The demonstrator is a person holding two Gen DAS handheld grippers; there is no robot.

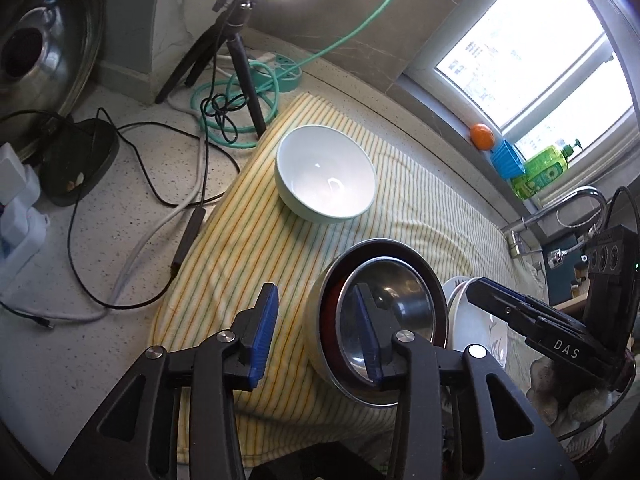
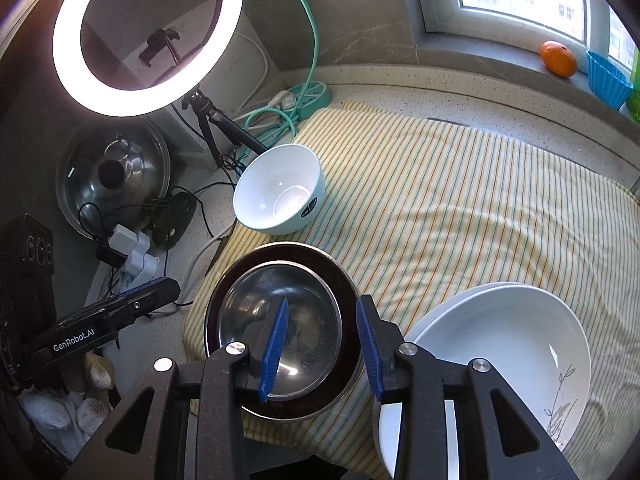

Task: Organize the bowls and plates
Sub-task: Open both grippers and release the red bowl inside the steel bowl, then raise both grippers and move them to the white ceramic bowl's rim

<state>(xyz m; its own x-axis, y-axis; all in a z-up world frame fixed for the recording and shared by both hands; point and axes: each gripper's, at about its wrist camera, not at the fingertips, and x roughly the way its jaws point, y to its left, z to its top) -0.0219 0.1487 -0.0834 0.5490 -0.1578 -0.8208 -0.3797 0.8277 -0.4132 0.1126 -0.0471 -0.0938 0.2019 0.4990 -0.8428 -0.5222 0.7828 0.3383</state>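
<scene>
A steel bowl (image 1: 404, 300) (image 2: 280, 320) sits nested inside a dark-lined bowl (image 1: 320, 320) (image 2: 348, 280) on the striped towel (image 1: 400, 208) (image 2: 460, 200). My left gripper (image 1: 316, 336) is open and straddles that stack's left wall, one pad inside and one outside, without pressing. My right gripper (image 2: 323, 344) is open too and straddles the right wall the same way. A white bowl (image 1: 326, 176) (image 2: 278, 190) stands alone farther back on the towel. Two stacked white plates (image 2: 500, 340) (image 1: 472, 320) lie just right of the nested bowls.
A lit ring light (image 2: 148, 36) on a tripod (image 1: 236, 52), a teal power strip (image 1: 280, 72) and loose cables crowd the back left counter. A pot lid (image 2: 114, 172) leans on the wall. An orange (image 2: 558, 58), a blue cup (image 2: 608, 80), a green bottle (image 1: 544, 168) and a faucet (image 1: 560, 208) are at the right.
</scene>
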